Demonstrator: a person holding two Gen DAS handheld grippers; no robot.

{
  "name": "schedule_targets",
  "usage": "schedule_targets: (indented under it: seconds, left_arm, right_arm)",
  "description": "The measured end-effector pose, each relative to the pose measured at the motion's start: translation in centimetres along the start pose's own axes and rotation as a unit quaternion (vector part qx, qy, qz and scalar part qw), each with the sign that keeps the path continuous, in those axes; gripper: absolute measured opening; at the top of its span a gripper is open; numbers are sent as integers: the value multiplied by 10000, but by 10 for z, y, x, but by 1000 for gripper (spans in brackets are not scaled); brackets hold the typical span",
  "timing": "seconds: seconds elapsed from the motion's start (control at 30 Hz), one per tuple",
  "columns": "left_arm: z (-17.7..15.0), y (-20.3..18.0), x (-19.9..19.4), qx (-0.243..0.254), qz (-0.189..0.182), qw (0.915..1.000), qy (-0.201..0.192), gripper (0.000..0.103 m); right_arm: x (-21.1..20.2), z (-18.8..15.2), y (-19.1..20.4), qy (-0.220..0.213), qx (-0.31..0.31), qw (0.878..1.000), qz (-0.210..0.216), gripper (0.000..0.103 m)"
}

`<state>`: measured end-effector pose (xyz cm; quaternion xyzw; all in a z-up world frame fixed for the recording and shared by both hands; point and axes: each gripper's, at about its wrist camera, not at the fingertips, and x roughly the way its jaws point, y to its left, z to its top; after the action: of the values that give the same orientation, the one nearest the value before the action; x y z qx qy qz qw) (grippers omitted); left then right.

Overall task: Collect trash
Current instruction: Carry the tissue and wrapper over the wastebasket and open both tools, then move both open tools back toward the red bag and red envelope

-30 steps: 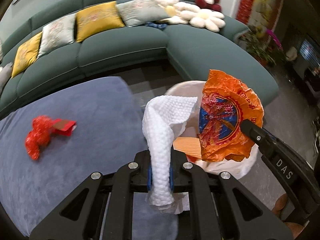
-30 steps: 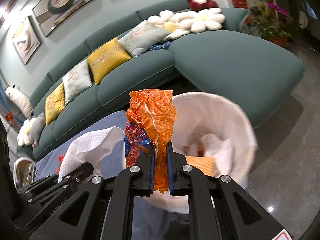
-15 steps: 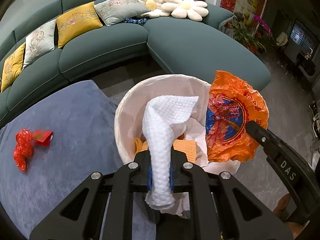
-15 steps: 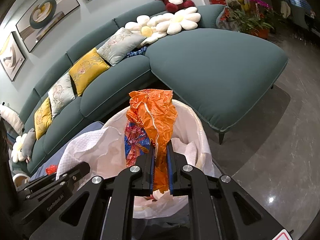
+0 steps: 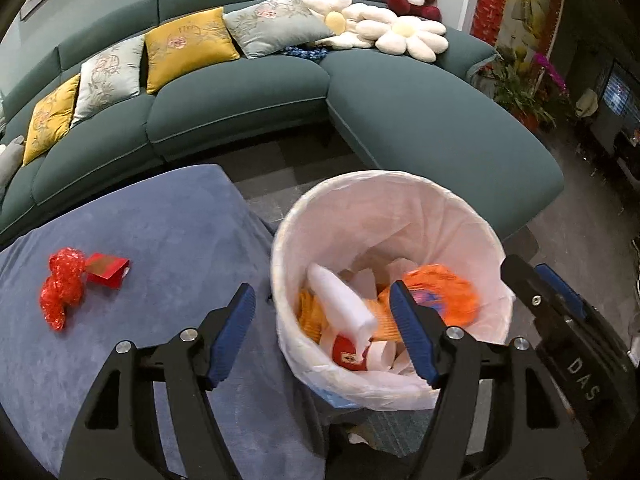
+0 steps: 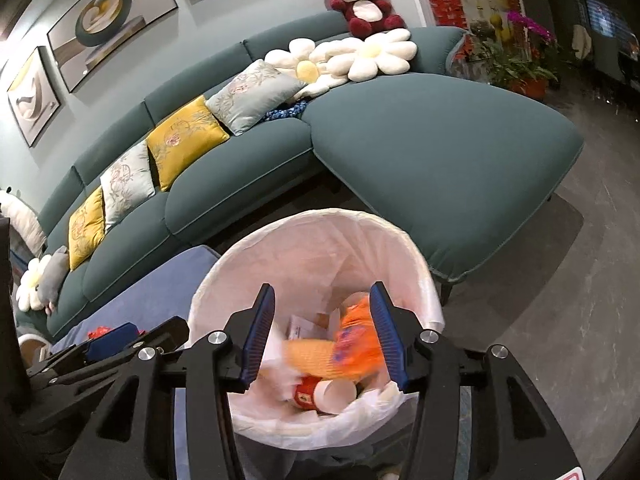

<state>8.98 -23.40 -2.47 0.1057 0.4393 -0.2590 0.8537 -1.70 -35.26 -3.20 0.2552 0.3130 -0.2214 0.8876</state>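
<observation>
In the bin [image 5: 404, 184], the orange wrapper [image 5: 440, 296] and the white paper towel [image 5: 340, 300] are smeared by motion blur, so their outlines cannot be told. The left gripper's right finger [image 5: 412, 332] covers part of the wrapper. A red paper cup [image 6: 320, 394] lies half buried under other trash. The bin's base is hidden behind both grippers' bodies. The sofa [image 5: 240, 92] runs off the left edge.
</observation>
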Motion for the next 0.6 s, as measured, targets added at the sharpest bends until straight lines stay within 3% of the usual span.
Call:
schedule_targets:
  seconds: [0.3, 0.6]
  left_arm:
    - [-4, 38, -11, -278, 142, 9995, -5, 66]
    - [-10, 92, -22, -632, 340, 9974, -27, 68]
  right_arm:
    - [-4, -5, 26, 63, -219, 9997, 115, 49]
    - [-2, -14, 81, 178, -616, 9971, 409, 53]
